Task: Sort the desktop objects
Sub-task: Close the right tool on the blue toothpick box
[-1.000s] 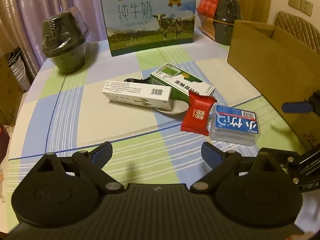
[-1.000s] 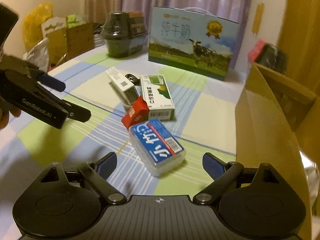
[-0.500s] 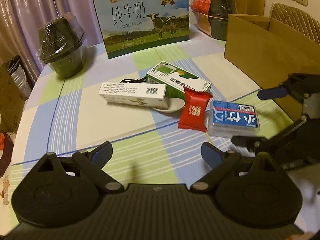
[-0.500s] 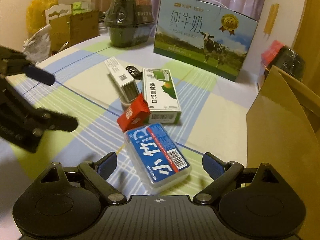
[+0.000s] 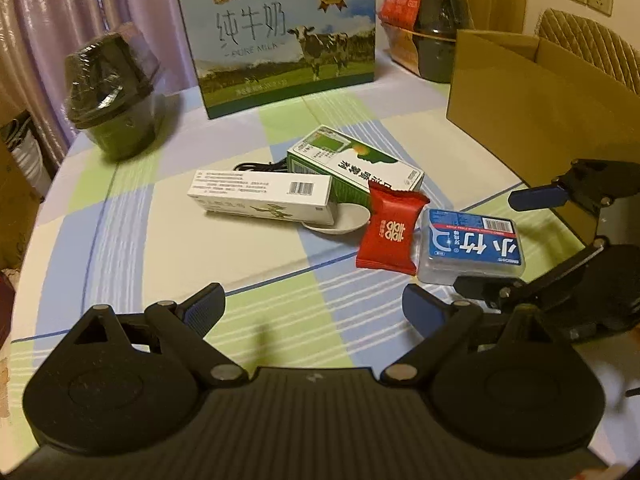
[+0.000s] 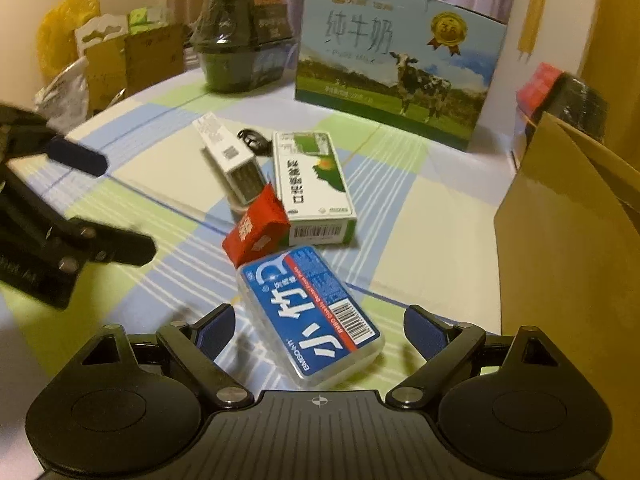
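A clear plastic case with a blue label [image 6: 310, 316] lies on the checked tablecloth, its near end between the open fingers of my right gripper [image 6: 318, 326]. In the left wrist view the same case [image 5: 472, 246] sits between that gripper's two fingers [image 5: 536, 198]. A red candy packet [image 5: 390, 234] leans beside it, against a green and white box [image 5: 356, 170]. A long white box [image 5: 264, 196] rests over a small white dish [image 5: 344, 222]. My left gripper [image 5: 316, 306] hangs open and empty, nearer than the pile.
An open cardboard box [image 5: 532, 96] stands at the right, close to the case. A large milk carton pack [image 5: 280, 28] stands at the back. Dark wrapped tubs sit at back left [image 5: 114, 96] and back right [image 5: 438, 46]. A black cable [image 6: 252, 140] lies behind the boxes.
My right gripper has moved forward and down until its open fingers straddle the blue-labelled case. The left gripper has drifted slightly, and the objects have not moved.
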The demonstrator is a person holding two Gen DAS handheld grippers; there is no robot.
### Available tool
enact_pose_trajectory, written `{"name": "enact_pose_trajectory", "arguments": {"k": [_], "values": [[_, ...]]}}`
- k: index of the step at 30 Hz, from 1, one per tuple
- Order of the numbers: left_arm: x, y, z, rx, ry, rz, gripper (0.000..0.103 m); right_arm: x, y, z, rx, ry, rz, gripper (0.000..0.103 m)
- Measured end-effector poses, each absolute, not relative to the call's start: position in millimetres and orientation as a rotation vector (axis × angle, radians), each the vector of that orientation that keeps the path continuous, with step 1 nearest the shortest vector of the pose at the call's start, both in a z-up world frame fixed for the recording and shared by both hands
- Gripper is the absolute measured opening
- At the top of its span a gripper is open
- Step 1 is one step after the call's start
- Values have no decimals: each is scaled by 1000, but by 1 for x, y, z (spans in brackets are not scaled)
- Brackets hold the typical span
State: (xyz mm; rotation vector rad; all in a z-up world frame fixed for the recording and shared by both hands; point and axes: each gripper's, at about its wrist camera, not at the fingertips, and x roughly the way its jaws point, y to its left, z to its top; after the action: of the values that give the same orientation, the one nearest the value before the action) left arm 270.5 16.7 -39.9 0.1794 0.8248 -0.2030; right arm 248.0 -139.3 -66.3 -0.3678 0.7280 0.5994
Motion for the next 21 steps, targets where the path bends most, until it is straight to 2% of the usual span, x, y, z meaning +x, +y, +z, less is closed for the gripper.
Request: {"name": "enact_pose_trajectory", "arguments": {"k": [3,5,8,12,14,17,21], "values": [[279,18,-46,177,832,-227,93,251,-140,-74,-386,739,613,81],[283,19,-50,181,835,-239,93,255,-143,-77,-384,756,613,69],[287,17,-55,190,836,-258,93,258,-150,-76,-352,766,594,63],[291,12,-59,193,826,-295,89,264,-160,-67,-263,811,521,63],[292,9,-60,189,817,-326,78,265,-163,-62,-239,812,471,57],[295,2,-63,181,815,-361,68,268,-167,-58,-223,805,433,57],[299,-11,-67,199,803,-400,68,273,-172,-62,-207,840,421,57]]}}
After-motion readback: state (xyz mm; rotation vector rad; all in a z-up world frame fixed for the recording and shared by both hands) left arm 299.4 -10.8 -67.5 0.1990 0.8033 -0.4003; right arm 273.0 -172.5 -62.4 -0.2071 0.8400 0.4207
